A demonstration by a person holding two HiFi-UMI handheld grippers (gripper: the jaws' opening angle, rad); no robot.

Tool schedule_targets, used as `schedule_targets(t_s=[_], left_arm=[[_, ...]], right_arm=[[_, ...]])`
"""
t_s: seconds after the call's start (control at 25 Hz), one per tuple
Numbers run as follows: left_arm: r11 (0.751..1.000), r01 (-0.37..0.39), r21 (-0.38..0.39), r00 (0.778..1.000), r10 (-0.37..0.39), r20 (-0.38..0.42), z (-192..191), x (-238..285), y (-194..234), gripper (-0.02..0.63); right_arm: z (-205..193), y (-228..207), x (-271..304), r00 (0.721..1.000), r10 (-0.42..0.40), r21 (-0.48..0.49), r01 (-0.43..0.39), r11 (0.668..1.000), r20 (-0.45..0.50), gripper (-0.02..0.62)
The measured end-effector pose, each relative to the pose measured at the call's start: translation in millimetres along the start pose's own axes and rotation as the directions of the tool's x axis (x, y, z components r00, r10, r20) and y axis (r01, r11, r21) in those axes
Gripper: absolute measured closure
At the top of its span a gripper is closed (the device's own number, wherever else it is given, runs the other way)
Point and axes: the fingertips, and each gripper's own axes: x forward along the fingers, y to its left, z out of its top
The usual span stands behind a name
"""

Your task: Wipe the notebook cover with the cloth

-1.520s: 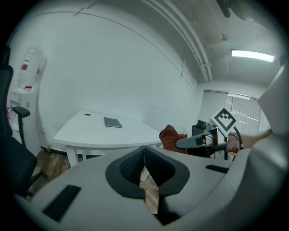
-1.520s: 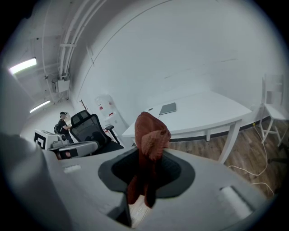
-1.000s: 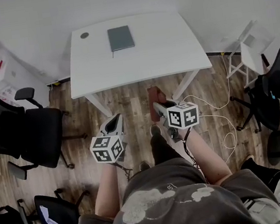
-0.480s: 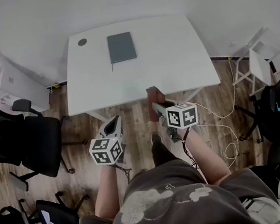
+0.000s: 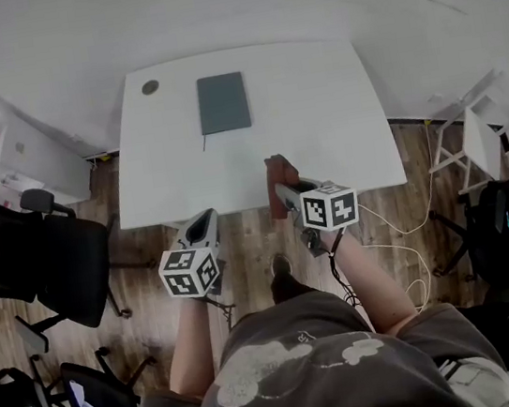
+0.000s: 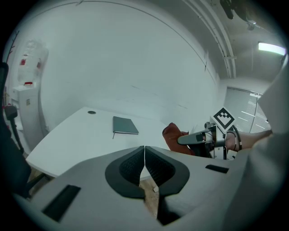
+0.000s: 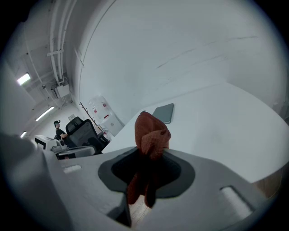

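Currently no wiping is done: right claw (image 7: 146, 155) clamps the cloth (image 7: 151, 131), left claw (image 6: 144, 150) sits closed (empty), notebook (image 5: 221, 102) lies untouched at 12 o'clock on the tabletop (image 5: 317, 117).

The left forearm (image 5: 191, 335) and right forearm (image 5: 370, 275) reach forward side by side, the left tongs (image 5: 203, 224) pressed together on nothing, the right tongs (image 5: 285, 191) a little ahead of them and well apart, clamped on a bunched rust-red cloth (image 7: 151, 131) that stands above the jaws.
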Motion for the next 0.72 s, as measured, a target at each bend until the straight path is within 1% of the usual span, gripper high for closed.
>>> schedule_targets(t_s=[0.24,0.44,0.72], left_arm=[[0.999,-0.041,0.007,0.999,0.041,0.002,20.1,33.1,1.7,0.604],[0.997,-0.080,0.021,0.997,0.080,0.002,33.3,50.2,5.5,0.604],[0.995,-0.096,0.021,0.995,0.096,-0.006,45.3,60.3,10.1,0.604]], right_arm=[[27.8,-26.1,18.8,0.999,0.041,0.002,-0.041,0.999,-0.009,0.494],[48.6,-36.7,33.8,0.997,0.078,-0.005,-0.078,0.997,-0.009,0.494],[58.7,-40.3,49.9,0.994,0.108,-0.012,-0.108,0.994,-0.035,0.494]])
